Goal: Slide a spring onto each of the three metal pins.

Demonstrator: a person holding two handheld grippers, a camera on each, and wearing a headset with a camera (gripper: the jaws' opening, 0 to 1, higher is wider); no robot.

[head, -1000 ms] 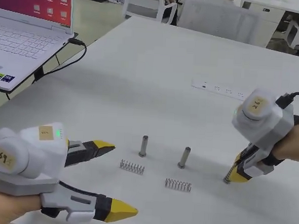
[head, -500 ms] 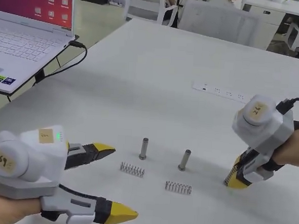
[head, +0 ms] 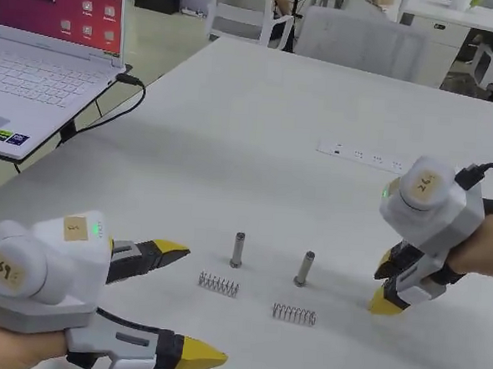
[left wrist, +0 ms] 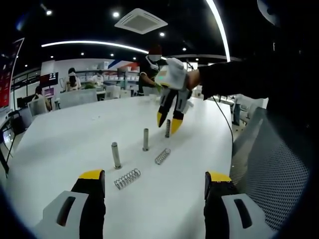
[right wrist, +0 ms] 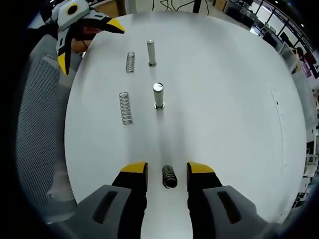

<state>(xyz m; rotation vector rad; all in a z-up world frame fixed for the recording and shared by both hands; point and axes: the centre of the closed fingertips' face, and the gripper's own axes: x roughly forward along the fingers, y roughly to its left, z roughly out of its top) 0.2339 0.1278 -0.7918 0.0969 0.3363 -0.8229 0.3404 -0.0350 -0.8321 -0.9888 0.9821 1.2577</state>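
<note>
Two bare metal pins (head: pixel 237 249) (head: pixel 305 267) stand upright mid-table, each with a loose spring (head: pixel 218 284) (head: pixel 294 314) lying flat in front of it. My right gripper (head: pixel 384 284) points down at the table to their right. In the right gripper view it (right wrist: pixel 167 168) is open, its jaws on either side of an upright spring (right wrist: pixel 169 177) without touching it. In the left gripper view that spring (left wrist: pixel 168 128) stands on end under the right gripper (left wrist: pixel 168 122). My left gripper (head: pixel 187 302) is open and empty, low at the near left.
An open laptop (head: pixel 46 47) sits at the far left with a black cable (head: pixel 109 109) running off the table edge. A white power strip (head: pixel 369 157) lies beyond the pins. Chairs (head: pixel 356 36) stand behind the table.
My right gripper has opened and let go of the spring, which now stands upright between its jaws. The left gripper has stayed put.
</note>
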